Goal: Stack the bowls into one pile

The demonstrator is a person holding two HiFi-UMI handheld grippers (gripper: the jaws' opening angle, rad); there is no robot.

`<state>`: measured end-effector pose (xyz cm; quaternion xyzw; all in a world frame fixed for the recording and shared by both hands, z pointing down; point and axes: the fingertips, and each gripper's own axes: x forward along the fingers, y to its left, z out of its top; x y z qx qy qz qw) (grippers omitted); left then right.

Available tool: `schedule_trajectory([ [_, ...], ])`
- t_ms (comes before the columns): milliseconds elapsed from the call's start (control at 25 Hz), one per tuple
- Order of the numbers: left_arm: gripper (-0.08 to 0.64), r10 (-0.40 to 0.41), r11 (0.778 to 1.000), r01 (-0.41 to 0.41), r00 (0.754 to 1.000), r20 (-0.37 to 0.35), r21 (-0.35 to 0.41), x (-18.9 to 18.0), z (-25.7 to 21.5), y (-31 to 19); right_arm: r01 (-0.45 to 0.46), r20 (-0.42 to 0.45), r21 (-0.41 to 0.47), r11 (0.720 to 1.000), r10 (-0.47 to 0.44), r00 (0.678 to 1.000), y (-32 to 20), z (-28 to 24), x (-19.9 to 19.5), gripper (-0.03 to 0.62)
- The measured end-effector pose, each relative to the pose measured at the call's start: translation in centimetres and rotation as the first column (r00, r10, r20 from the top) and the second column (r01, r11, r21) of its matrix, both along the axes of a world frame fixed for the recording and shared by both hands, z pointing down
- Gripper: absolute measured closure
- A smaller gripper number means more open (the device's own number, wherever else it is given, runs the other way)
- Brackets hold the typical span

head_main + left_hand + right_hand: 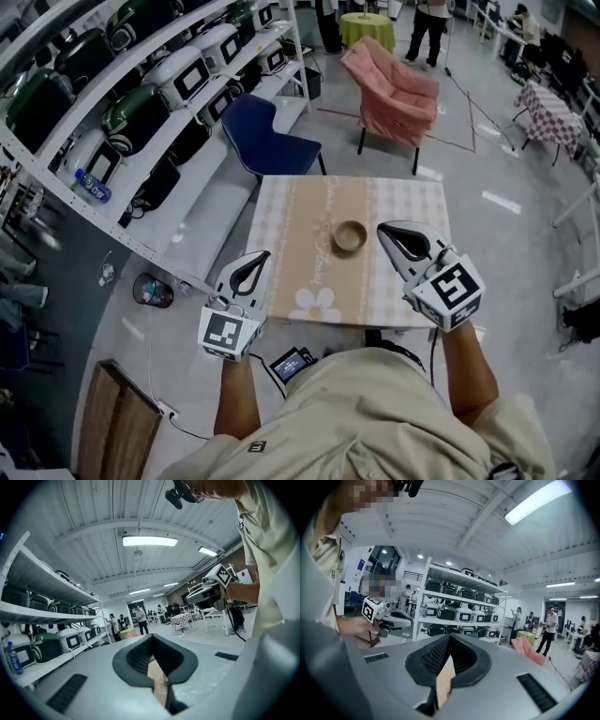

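Note:
A tan bowl (350, 236), seemingly a nested pile, stands in the middle of the small table (281, 216), which has a beige checked cloth. My left gripper (262, 254) is raised over the table's near left corner, shut and empty. To the right of the bowl, my right gripper (383, 229) is also held high, shut with nothing in it. Both point roughly level, away from me. In the left gripper view the jaws (151, 637) meet at the tip; the right gripper view shows its jaws (449, 637) closed too. Neither gripper view shows the bowl.
A blue chair (267, 136) stands behind the table, with a pink draped armchair (394, 94) farther back. Shelves of rice cookers (141, 94) run along the left. A round bin (153, 290) sits on the floor at left. People stand in the distance.

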<state>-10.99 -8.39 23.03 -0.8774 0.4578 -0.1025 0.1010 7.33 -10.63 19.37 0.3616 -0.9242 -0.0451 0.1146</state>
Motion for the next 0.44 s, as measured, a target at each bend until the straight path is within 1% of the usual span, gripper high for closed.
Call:
schedule_trajectory([
  [440, 0.554, 0.029, 1.0, -0.029, 1.0, -0.005, -0.003, 1.6, -0.1, 0.9, -0.011, -0.018, -0.002, 1.0, 0.011, 1.0, 1.5, -0.4, 1.1, 0.589],
])
